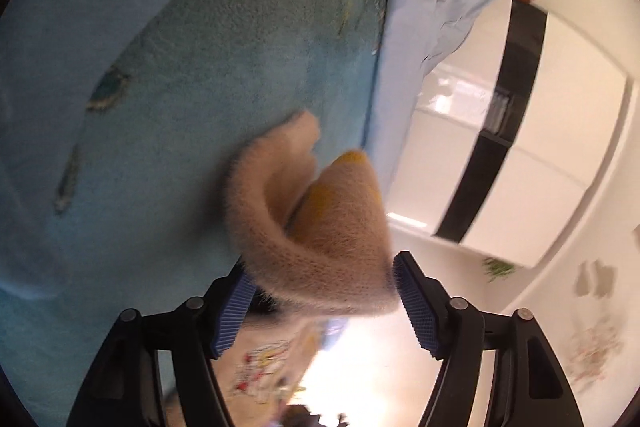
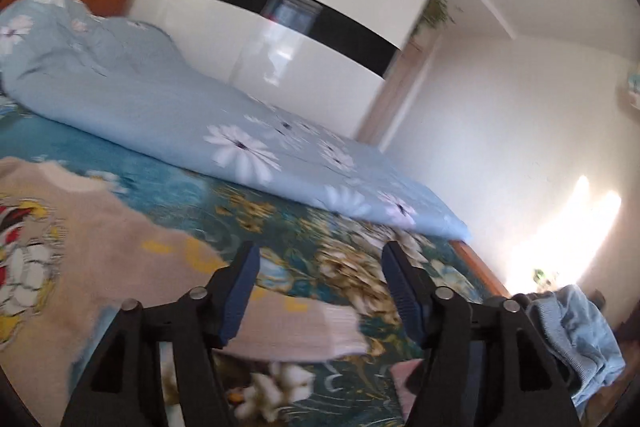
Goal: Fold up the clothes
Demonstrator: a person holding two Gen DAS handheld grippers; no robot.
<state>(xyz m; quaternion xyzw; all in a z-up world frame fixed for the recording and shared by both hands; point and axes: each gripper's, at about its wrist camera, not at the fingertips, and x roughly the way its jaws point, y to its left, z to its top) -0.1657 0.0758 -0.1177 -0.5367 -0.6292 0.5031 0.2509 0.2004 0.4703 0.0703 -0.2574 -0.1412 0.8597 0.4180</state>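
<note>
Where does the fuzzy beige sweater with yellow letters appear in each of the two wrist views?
Left wrist view: the fuzzy beige sweater hangs lower centre, a bunched part between the fingers of the left gripper.
Right wrist view: the sweater lies flat at lower left on the teal floral bedspread, a sleeve reaching under the open right gripper.
Shared landmark: the light blue daisy-print duvet.

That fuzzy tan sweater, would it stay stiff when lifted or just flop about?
Probably floppy: the tan sweater curls and droops between the left gripper fingers. Its fuzzy knit likely grips the ribbed pads rather than slipping. It looks fairly light.
</note>
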